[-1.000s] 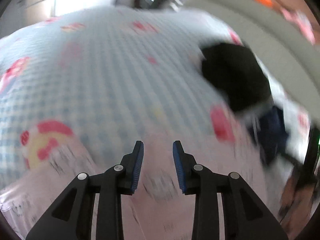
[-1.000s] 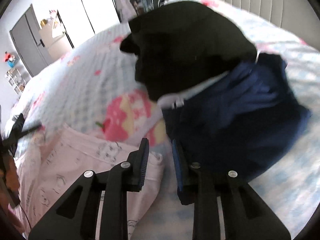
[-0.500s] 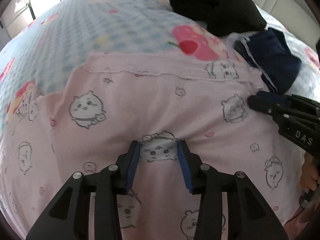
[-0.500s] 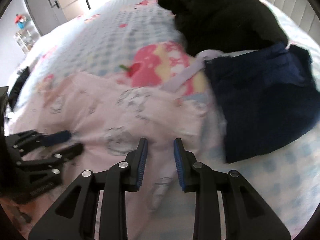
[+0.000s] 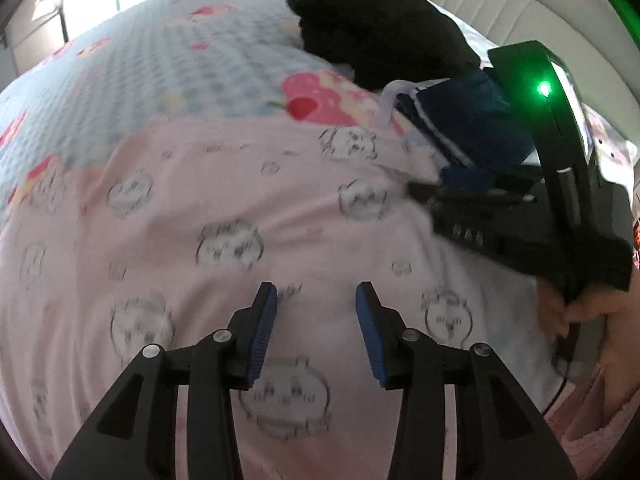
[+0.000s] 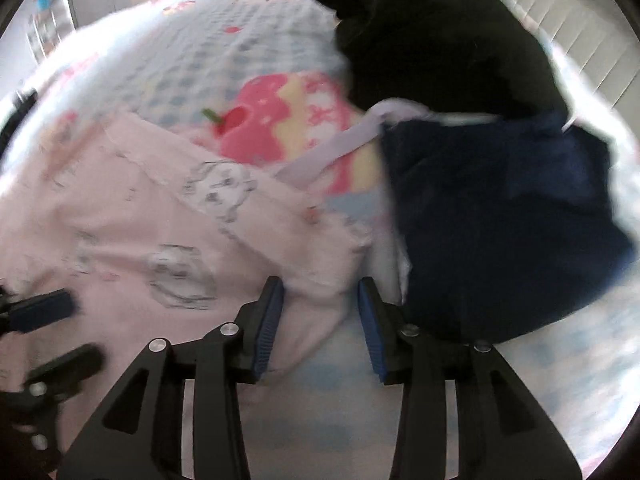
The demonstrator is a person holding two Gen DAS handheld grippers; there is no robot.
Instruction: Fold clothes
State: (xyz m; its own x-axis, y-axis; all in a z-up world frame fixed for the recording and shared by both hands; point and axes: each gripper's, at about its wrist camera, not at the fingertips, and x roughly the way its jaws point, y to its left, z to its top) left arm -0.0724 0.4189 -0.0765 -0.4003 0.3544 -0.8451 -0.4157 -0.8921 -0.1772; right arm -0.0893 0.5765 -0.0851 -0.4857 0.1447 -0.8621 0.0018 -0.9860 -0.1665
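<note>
pink garment [image 5: 248, 208] under left gripper [image 5: 316, 300], fingers apart; right gripper [image 6: 320, 292] parted over its corner

Home bedroom: bed [image 5: 168, 92] with checked cartoon sheet, padded headboard [image 5: 500, 4].

The pink printed garment [image 5: 248, 216] is viewed steeply from above and close up by the left wrist camera. From the right wrist camera, its corner beside the navy garment [image 6: 500, 216] is seen (equally near). Both garments and the black pile [image 5: 376, 24] are shared.
</note>
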